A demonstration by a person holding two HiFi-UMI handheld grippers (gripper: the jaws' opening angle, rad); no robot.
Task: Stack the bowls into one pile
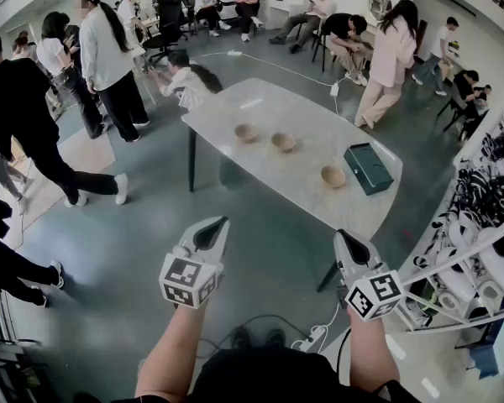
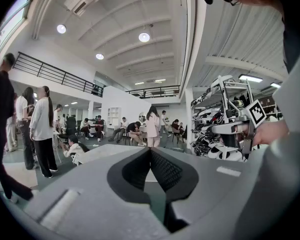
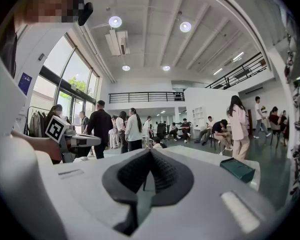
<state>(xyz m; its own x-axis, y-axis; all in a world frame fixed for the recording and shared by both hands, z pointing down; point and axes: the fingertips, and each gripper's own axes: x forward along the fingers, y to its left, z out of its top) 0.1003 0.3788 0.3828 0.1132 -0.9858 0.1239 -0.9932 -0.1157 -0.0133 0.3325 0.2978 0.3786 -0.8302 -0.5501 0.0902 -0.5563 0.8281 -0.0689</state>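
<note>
- Both pairs of jaws are sitting fully closed. The left gripper [image 1: 210,227] is pinching nothing but air, and the right gripper [image 1: 346,240] is doing the same, pads together and empty.
- Both grippers are hanging roughly level over the floor, short of the table [image 1: 319,124] and pointing towards it, so no bowl is lying between either pair of jaws.
- The nearest bowl [image 1: 333,176] is sitting ahead of the right gripper but well apart from it, just beside the green box [image 1: 368,168] near the table's closer edge.
- Further in, the middle bowl [image 1: 283,142] is standing alone, and the far bowl [image 1: 246,132] is sitting near it, up beyond the left gripper's line.
- All three are standing upright, mouths up, none touching and none nested, so the stacking is not yet under way.
- They are looking small, tan and rigid, probably light, and possibly smooth enough to slip. I'd be opening the jaws and pinching across the rim wall, one pad inside and one outside.
- Beyond the table, people are standing and sitting about the hall, clear of the bowls.
</note>
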